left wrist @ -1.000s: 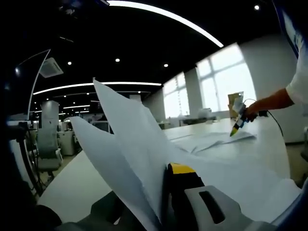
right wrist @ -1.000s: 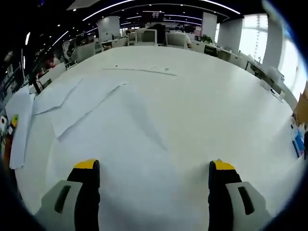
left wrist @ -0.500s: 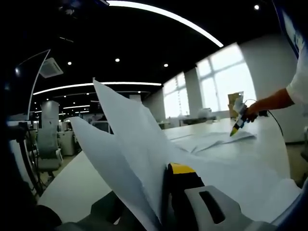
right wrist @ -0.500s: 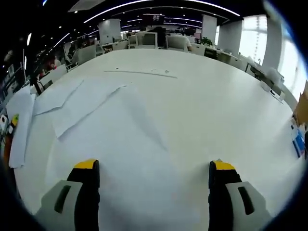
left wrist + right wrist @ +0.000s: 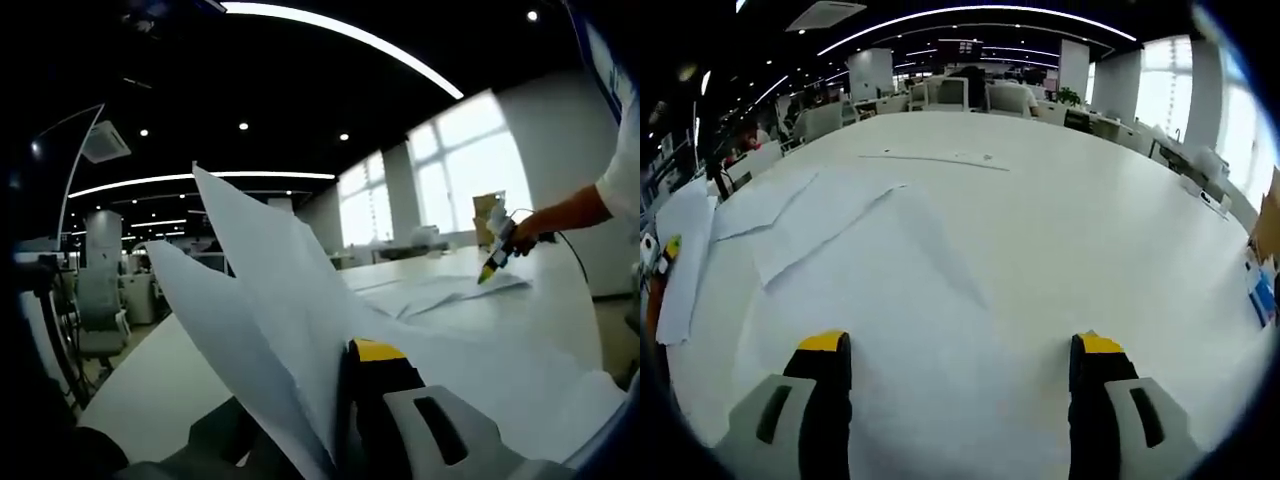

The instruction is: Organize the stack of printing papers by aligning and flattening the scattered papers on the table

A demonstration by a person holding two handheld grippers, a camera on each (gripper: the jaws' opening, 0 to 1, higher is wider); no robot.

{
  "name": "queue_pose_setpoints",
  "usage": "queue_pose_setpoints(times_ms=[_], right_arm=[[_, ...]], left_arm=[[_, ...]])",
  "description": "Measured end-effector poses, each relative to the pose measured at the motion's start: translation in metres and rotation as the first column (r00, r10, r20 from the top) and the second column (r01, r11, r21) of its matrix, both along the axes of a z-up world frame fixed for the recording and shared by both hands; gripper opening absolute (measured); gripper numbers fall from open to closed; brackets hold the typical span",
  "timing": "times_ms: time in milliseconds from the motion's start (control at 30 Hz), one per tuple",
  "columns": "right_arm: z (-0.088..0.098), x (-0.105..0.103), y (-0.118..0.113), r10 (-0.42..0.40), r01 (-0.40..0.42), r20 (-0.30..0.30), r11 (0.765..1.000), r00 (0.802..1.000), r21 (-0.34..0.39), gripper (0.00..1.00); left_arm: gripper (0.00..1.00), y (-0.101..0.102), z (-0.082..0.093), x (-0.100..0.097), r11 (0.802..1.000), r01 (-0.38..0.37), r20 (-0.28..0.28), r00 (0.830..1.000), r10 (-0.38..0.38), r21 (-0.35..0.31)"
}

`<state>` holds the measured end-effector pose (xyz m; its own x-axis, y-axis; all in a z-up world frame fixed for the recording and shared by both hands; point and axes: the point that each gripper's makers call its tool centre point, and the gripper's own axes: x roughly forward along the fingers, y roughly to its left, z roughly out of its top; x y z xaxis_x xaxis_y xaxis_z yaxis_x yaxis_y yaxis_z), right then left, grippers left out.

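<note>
Left gripper (image 5: 330,400) clenched on raised papers (image 5: 270,300), one jaw hidden; right gripper (image 5: 955,350) jaws spread.

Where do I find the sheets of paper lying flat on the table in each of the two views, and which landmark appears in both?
Left gripper view: the flat sheets lie right of centre, far off on the white table, under the right gripper.
Right gripper view: the flat sheets lie in the upper left on the table.
Shared landmark: the bright windows, at the right edge in both views.
</note>
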<state>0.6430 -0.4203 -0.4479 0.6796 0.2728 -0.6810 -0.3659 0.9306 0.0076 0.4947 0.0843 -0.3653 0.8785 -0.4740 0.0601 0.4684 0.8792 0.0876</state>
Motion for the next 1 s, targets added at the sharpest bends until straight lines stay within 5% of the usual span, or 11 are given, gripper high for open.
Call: queue_pose_setpoints(times_ms=[533, 1000], right_arm=[[-0.003, -0.002, 0.007, 0.032, -0.033, 0.024, 0.999, 0.999, 0.007, 0.56], [0.000, -0.006, 0.016, 0.071, -0.072, 0.026, 0.997, 0.997, 0.010, 0.51]], left_arm=[[0.09, 0.000, -0.001, 0.001, 1.000, 0.001, 0.000, 1.000, -0.001, 0.003], [0.09, 0.002, 0.000, 0.001, 1.000, 0.006, 0.002, 1.000, -0.006, -0.001]])
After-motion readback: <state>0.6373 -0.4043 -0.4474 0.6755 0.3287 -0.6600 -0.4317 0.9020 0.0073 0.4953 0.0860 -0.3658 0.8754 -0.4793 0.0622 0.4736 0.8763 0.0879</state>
